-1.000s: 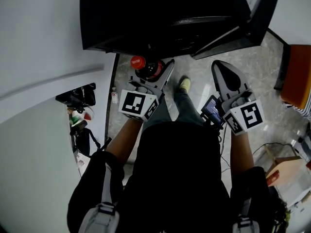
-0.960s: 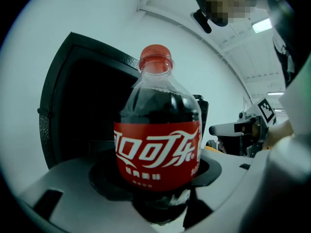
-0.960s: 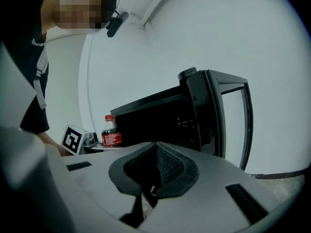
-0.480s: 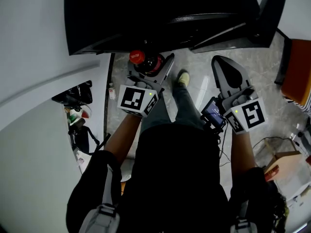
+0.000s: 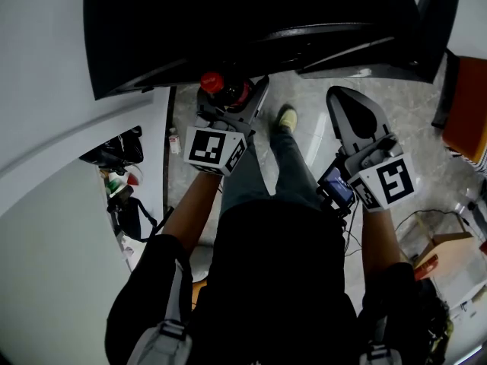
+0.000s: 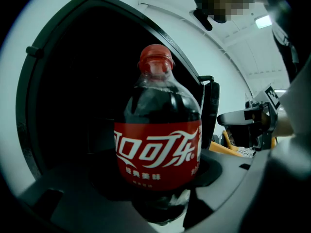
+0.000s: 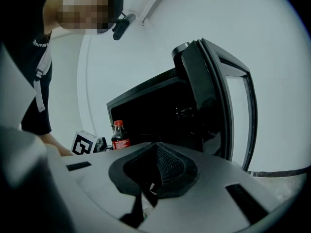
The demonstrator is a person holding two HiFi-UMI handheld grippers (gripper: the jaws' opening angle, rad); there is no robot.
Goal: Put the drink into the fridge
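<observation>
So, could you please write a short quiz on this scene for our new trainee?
1. True or false: the grey right gripper is clamped on the dark plastic cola bottle with the red label.
2. Where is the bottle relative to the open black fridge? A) standing free on a shelf inside it; B) upright between the jaws of the grey left gripper, at its open front; C) on top of it.
3. Fill in: the bottle's cap is ___.
Key: 1 false, its jaws are together on nothing; 2 B; 3 red.
</observation>
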